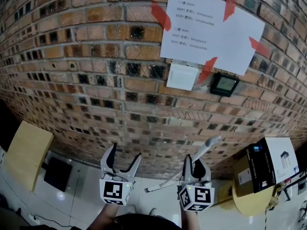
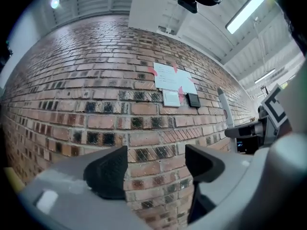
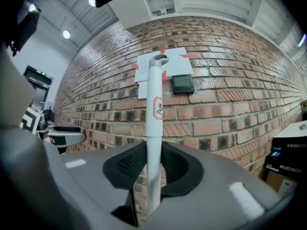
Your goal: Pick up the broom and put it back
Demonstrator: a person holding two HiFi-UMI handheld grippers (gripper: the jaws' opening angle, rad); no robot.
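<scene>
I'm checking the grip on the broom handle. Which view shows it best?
The right gripper view: the broom handle stands upright and close, clamped in the right gripper. The head view shows it small and slanted. The left gripper view shows only its upper part, at far right.

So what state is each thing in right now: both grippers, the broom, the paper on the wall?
Left gripper: open, empty.
Right gripper: shut on the broom.
Broom: held by its handle, close to the brick wall.
Paper: taped flat to the wall.
</scene>
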